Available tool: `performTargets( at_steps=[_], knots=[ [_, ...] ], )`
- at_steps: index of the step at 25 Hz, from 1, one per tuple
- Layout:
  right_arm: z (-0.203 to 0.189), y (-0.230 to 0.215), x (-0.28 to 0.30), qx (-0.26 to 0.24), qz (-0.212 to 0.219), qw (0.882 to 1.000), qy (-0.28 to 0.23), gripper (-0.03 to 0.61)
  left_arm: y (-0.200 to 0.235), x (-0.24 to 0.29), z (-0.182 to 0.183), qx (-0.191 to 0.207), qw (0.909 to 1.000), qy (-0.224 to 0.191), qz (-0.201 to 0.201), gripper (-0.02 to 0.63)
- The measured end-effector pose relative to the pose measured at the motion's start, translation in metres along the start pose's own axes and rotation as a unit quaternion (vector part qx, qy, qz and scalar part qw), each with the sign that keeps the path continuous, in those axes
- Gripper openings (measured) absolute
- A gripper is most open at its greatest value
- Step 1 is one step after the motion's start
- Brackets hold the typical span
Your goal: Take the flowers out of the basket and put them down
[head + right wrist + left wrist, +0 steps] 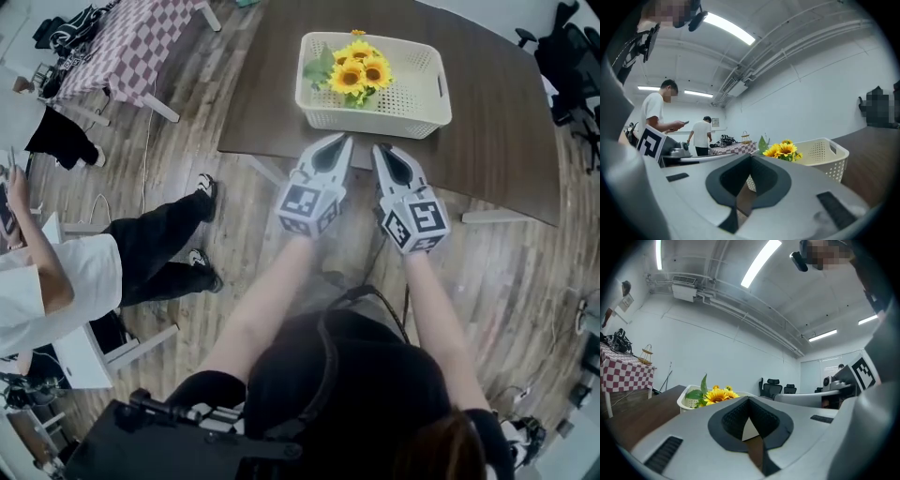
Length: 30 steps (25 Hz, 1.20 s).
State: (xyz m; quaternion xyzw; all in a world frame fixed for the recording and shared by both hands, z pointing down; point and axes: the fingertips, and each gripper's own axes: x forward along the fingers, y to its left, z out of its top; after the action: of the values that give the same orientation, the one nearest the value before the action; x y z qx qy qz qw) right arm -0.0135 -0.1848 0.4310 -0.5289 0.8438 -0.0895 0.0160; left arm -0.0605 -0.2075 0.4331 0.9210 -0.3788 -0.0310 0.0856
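Flowers (359,73): bunched in the left half of the basket (412,120), yellow heads up above the rim, one big leaf off to the left. Stand with the basket on the desk (506,141), close to its near edge and straight ahead of both claws. Left claw (343,141) and right claw (379,150): side by side, level, tips toed in toward each other, each with jaws pressed together and nothing between them. Short of the basket, not touching it. Puts the bunch almost on the midline between the two, beyond the basket's near wall, so probably calls for a reach forward and over the rim, then down. Shows a little left of centre along the left claw and a little right of centre along the right claw, which fits the toe-in. Neither hand clearly nearer; left tip perhaps a touch ahead. Stems hidden under the heads, so no telling which way the long axis runs. Likely needs jaws opened before any approach.
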Motion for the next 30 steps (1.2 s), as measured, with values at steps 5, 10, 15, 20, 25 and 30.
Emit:
performTargets(
  at_steps=[5,10,15,20,25,30],
  knots=[
    [0.003,-0.001,0.017,-0.004,0.002,1.000,0.001,0.002,0.017,0.009,0.004,-0.003,1.0000,0.000,0.004,0.002],
    [0.022,-0.004,0.032,-0.018,0.018,1.000,-0.002,0.002,0.027,0.024,0.016,-0.013,0.9998,-0.008,0.013,0.002],
    [0.035,-0.017,0.064,-0.036,0.041,0.998,0.009,0.002,0.043,0.046,0.029,-0.004,0.9997,-0.014,0.021,0.002],
    [0.050,-0.037,0.096,-0.055,0.067,0.996,0.030,0.002,0.064,0.073,0.044,0.008,0.9992,-0.009,0.037,0.002],
    [0.052,-0.073,0.120,-0.063,0.066,0.993,0.077,0.003,0.078,0.092,0.051,0.005,0.9986,0.001,0.053,0.002],
    [0.037,-0.111,0.141,-0.055,0.051,0.986,0.150,0.052,0.093,0.101,0.052,0.000,0.9971,0.013,0.075,0.003]
  ],
)
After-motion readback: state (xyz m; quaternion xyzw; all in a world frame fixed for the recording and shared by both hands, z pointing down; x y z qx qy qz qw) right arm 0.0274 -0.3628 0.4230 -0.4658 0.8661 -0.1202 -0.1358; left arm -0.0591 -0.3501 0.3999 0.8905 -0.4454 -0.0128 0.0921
